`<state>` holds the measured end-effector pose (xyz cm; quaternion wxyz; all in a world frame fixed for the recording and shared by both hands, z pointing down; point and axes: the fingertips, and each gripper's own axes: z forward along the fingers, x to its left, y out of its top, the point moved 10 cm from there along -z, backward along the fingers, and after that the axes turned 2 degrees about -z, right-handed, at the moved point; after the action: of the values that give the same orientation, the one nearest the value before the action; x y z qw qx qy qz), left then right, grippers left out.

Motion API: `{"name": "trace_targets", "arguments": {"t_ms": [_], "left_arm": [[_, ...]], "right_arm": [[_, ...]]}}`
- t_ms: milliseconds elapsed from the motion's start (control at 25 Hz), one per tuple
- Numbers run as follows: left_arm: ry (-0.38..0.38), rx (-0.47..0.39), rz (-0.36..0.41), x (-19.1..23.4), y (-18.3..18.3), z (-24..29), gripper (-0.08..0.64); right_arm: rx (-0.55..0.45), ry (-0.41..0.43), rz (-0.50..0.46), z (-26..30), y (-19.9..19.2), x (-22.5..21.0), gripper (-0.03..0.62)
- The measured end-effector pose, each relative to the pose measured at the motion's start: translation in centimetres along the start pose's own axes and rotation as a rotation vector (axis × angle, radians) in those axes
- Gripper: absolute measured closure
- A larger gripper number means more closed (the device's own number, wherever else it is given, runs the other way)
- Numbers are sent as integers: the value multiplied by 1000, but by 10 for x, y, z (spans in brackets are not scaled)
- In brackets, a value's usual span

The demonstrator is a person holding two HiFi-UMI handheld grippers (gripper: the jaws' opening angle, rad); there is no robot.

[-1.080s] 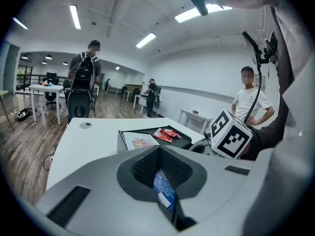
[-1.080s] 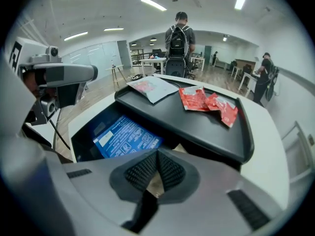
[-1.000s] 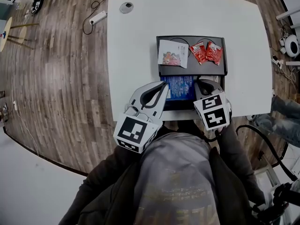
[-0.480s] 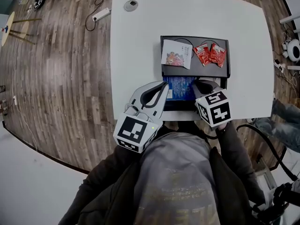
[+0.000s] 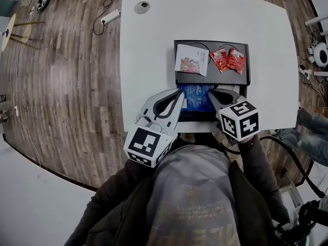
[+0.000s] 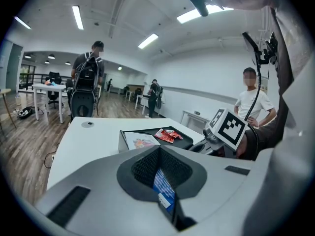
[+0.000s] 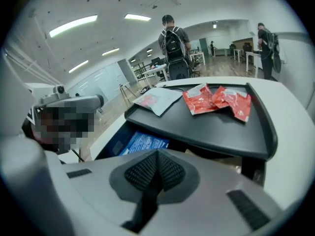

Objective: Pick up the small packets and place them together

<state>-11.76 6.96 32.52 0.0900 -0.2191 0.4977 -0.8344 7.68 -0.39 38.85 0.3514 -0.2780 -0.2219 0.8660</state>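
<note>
A black two-level tray (image 5: 211,76) stands on the white table (image 5: 148,50). On its upper level lie a white printed packet (image 5: 190,60) and two red packets (image 5: 219,60) (image 5: 236,60) side by side. A blue packet (image 5: 197,95) lies on the lower level. My left gripper (image 5: 180,91) is shut and empty, its tips over the blue packet's left edge. The blue packet (image 6: 165,187) shows through the slit behind the pads. My right gripper (image 5: 211,93) is shut and empty at the packet's right edge. In the right gripper view the red packets (image 7: 216,100) lie just ahead.
A round grey disc (image 5: 142,6) sits at the table's far left corner. A power strip (image 5: 108,17) and cables lie on the wooden floor. The near table edge is right under both grippers. Several people (image 6: 88,77) are in the room beyond.
My right gripper has shifted slightly to the right and toward me. The left gripper and the packets have stayed in place.
</note>
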Motion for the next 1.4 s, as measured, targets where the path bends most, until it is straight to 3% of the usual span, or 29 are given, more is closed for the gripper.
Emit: {"name": "trace_targets", "arguments": {"t_ms": [280,480,600,840,960,1080,1240,1400], "left_arm": [[-6,3,3,-2,1,4,558],[0,5,3,0,4,3,558],[2,2,6,-2,4,1,558],[41,0,-11,5,-2,-9,558],[50,-7,-17,7,-2,-10,558],[55,-9,-27,9,-3,-10,558],[51,-8,-43,11,-5,-9,558],[59,-6,-50,16,-4,-10,558]], "right_arm": [[-72,115,69,-10,5,2,590],[-175,356,191,-12,19,15,589],[-223,440,192,-8,29,27,589],[-313,515,119,0,38,44,587],[-350,516,72,-1,41,52,513],[-372,517,44,-4,40,56,490],[-388,504,50,-3,37,58,471],[-396,570,89,3,37,59,471]]}}
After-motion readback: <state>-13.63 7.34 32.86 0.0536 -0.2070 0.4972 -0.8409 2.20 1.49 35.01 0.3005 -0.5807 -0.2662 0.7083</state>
